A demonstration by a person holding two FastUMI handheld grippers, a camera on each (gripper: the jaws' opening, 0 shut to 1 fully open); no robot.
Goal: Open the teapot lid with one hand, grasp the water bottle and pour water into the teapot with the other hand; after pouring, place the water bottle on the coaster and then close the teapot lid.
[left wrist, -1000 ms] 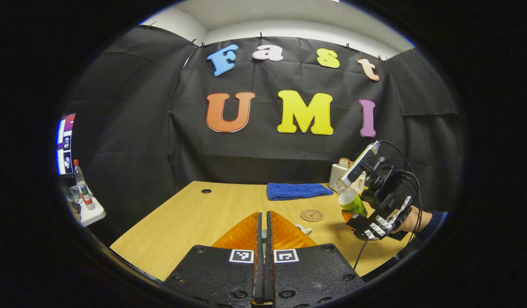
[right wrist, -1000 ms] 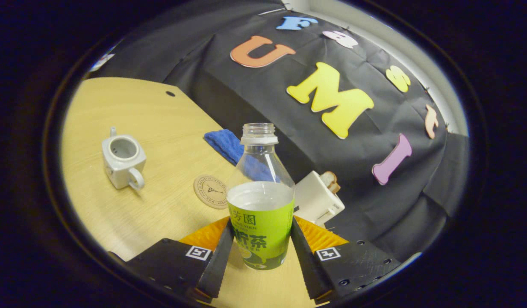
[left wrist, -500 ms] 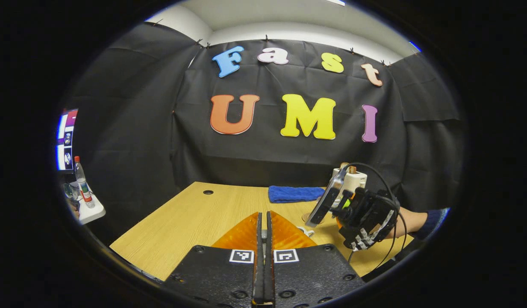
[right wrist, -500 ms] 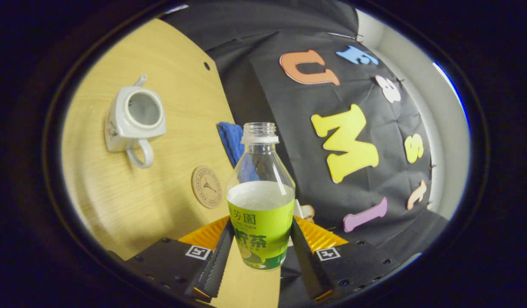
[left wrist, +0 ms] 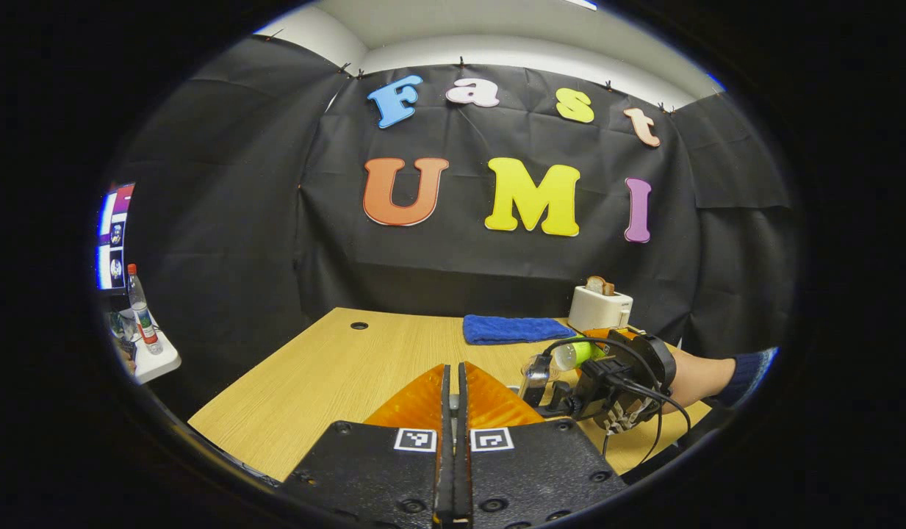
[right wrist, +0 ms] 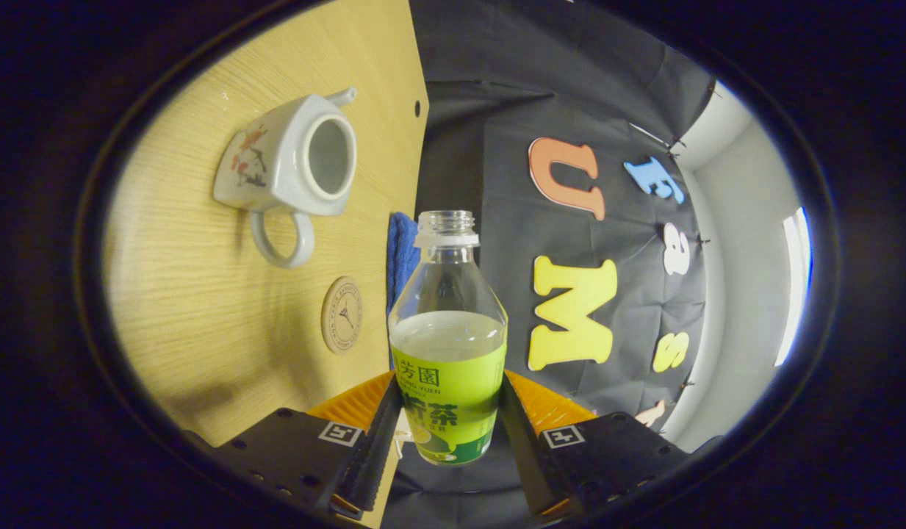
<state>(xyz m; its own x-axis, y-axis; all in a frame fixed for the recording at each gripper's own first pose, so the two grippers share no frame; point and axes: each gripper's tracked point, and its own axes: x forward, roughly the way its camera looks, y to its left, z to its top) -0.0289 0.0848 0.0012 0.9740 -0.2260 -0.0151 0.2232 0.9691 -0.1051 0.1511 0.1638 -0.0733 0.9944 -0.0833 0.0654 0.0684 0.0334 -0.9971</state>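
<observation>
My right gripper (right wrist: 450,393) is shut on the green-labelled water bottle (right wrist: 448,353), which has no cap and is partly full. In the left gripper view the bottle (left wrist: 576,355) lies almost level in the right gripper (left wrist: 607,375), held by a hand, with its neck pointing left. The white teapot (right wrist: 276,165) stands lidless on the table, its mouth (right wrist: 328,156) up and left of the bottle's neck. The round coaster (right wrist: 342,314) lies between teapot and bottle. My left gripper (left wrist: 453,433) is shut, with only a grey sliver, the lid, showing between its fingers.
A blue cloth (left wrist: 515,328) and a white toaster (left wrist: 599,308) sit at the back of the wooden table (left wrist: 335,367). Off the table's left edge is a small shelf with a bottle (left wrist: 140,308) and a screen (left wrist: 111,235).
The right gripper has rolled the bottle from upright to nearly level and dropped left toward the teapot, which looms larger in its view. The left gripper has stayed put.
</observation>
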